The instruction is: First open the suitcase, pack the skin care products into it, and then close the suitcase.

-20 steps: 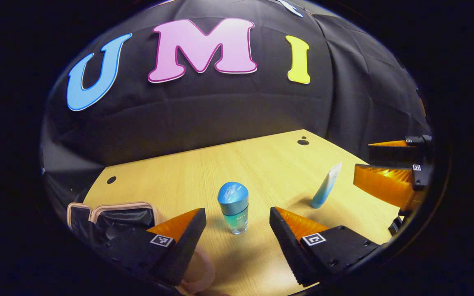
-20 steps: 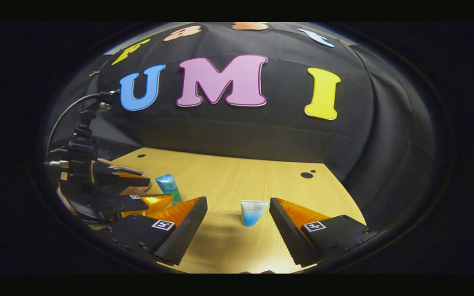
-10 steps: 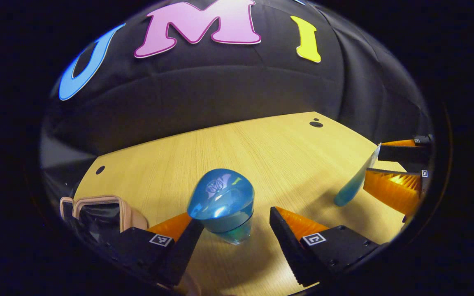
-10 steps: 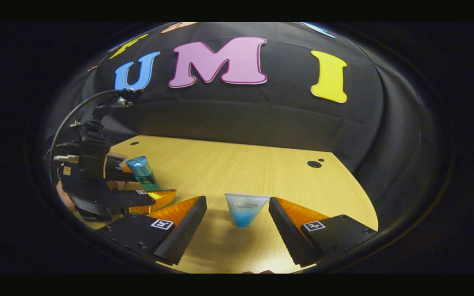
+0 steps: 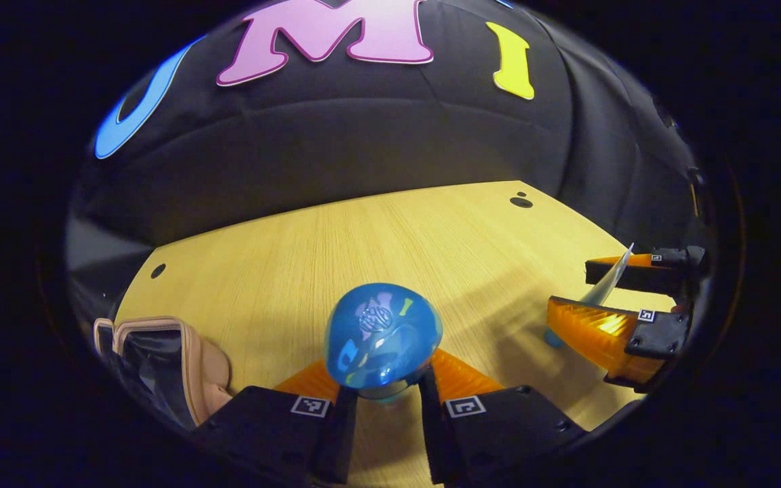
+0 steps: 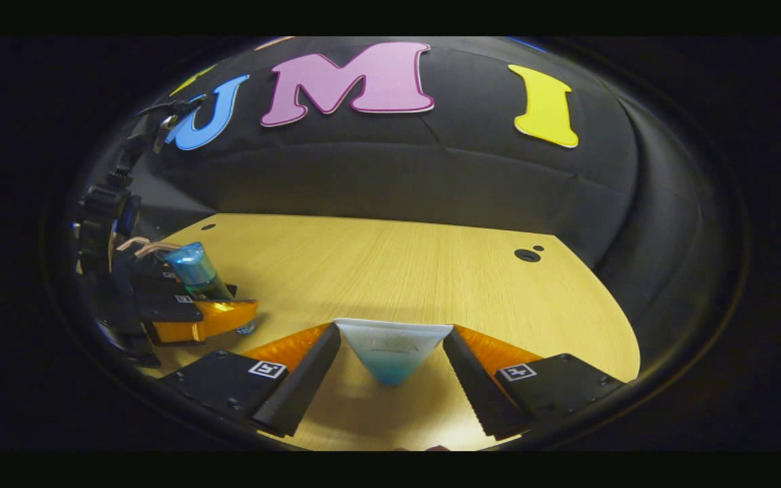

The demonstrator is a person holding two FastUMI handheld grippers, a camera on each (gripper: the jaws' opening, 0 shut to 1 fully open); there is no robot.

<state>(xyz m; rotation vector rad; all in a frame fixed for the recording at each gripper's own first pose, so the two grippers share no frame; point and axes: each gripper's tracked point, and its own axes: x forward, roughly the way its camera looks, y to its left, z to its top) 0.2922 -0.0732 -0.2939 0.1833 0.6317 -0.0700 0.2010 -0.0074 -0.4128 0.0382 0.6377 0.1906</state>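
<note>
- Two grippers work over the pale wooden table [image 5: 377, 230].
- Left gripper [image 5: 385, 400] has both fingers clamped on the blue-capped glass bottle [image 5: 382, 337], upright.
- Right gripper [image 6: 390, 369] is parted around the white-and-blue tube [image 6: 394, 349]; contact unclear.
- Beige open suitcase [image 5: 190, 362] lies at table's left.

The far half of the pale wooden table [image 5: 377, 230] is seen bare up to the black cloth wall, broken only by small dark round holes [image 5: 521, 201] flush with the top. The near left corner is taken by the open beige soft suitcase with a dark lining [image 5: 160, 352]. The gap of the left gripper [image 5: 386, 393] is filled by the round-capped blue glass bottle [image 5: 382, 335], and that of the right gripper [image 6: 390, 356] by the white-and-blue plastic tube [image 6: 394, 349]. Bare table is left between the two grippers.
</note>
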